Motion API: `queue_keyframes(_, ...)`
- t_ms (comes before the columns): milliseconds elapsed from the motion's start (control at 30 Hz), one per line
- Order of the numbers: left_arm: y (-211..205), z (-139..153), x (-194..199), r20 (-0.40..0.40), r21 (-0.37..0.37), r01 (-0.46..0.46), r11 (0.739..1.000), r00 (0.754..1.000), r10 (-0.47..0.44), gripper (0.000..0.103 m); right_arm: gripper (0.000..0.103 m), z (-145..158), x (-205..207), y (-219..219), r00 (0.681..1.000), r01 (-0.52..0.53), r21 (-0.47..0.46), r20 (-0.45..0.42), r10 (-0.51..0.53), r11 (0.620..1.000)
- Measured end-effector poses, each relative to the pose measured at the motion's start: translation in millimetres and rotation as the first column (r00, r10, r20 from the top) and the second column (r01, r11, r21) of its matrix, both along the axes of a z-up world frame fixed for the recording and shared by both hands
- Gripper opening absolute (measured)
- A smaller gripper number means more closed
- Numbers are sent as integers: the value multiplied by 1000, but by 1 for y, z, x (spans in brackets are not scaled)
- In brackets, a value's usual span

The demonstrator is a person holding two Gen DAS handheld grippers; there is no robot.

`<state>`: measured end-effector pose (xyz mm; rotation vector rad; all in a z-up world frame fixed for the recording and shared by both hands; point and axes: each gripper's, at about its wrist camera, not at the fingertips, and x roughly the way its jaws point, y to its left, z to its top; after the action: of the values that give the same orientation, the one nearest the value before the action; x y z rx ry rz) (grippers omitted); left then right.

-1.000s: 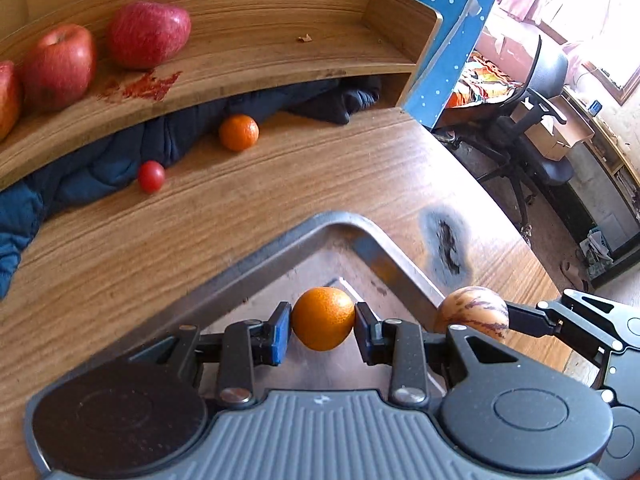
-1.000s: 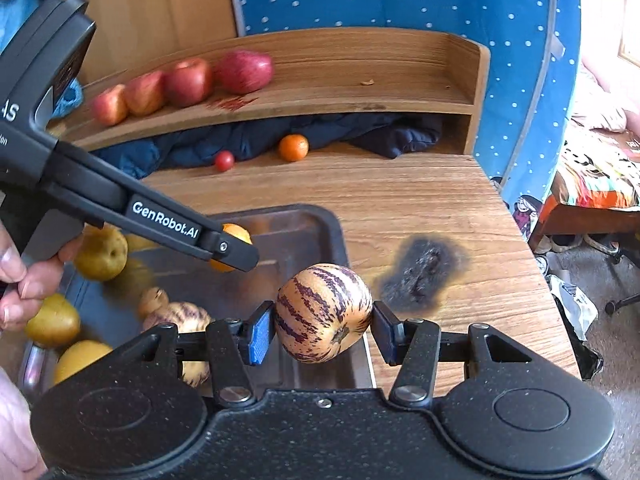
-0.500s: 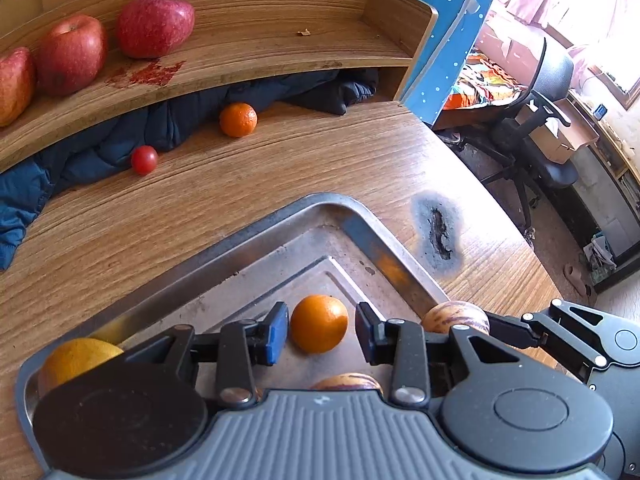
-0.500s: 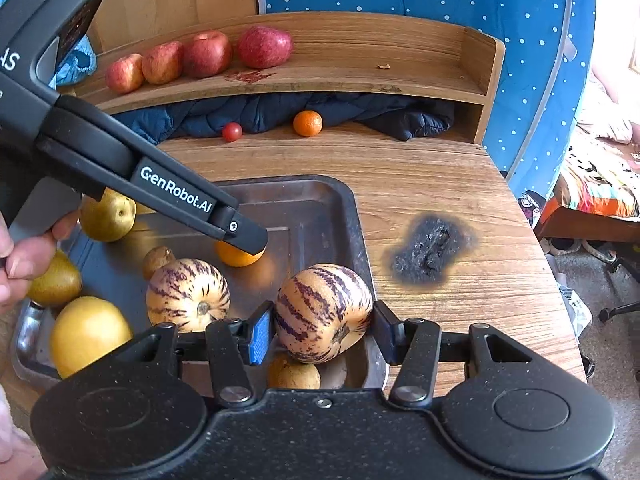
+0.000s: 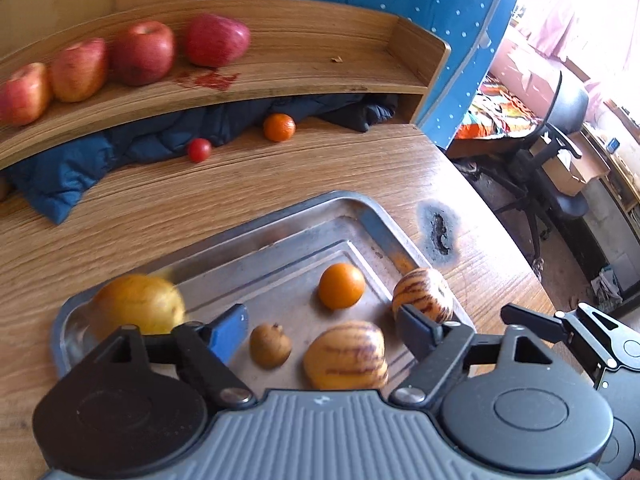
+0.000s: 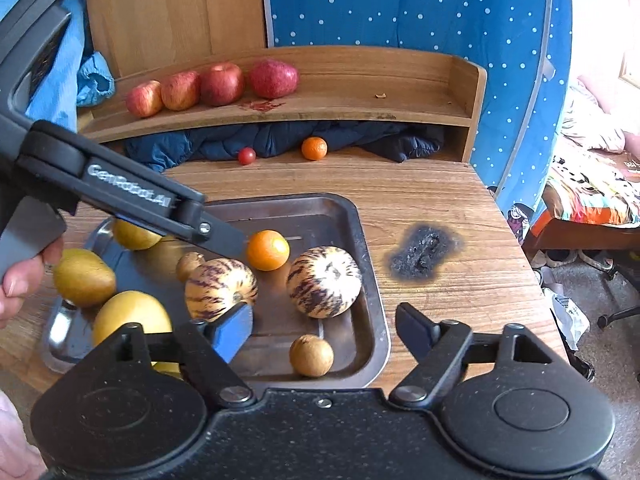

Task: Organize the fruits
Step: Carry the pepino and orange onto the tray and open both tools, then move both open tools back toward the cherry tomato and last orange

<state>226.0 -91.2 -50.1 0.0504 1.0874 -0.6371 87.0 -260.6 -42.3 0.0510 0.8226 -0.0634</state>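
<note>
Holding orange (image 6: 267, 250), striped melons (image 6: 324, 282), pears (image 6: 84, 277), metal tray (image 6: 370, 280), both hand-held grippers (image 6: 324, 326) wide open, empty

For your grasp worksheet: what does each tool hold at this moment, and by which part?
Nothing. The left tool and the right tool are both open and empty, above the tray.
</note>
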Motion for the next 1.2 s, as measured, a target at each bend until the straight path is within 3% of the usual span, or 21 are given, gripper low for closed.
queue_keyframes(167,26,6,-18,9,6,-51,999,999,51,96,94,5,-14,8,1000,-1,17,20,1,1000)
queue_keyframes(400,68,13,-42,29,27,-135,990,991,134,99,101,8,-27,26,999,-20,51,40,18,999)
queue_keyframes(767,120,15,-65,2,93,-244,965,969,245,100,102,8,-30,57,995,-92,119,37,88,989)
queue_keyframes(1200,122,13,-43,8,107,-256,961,966,257,101,102,7,-5,60,992,-119,118,44,114,986)
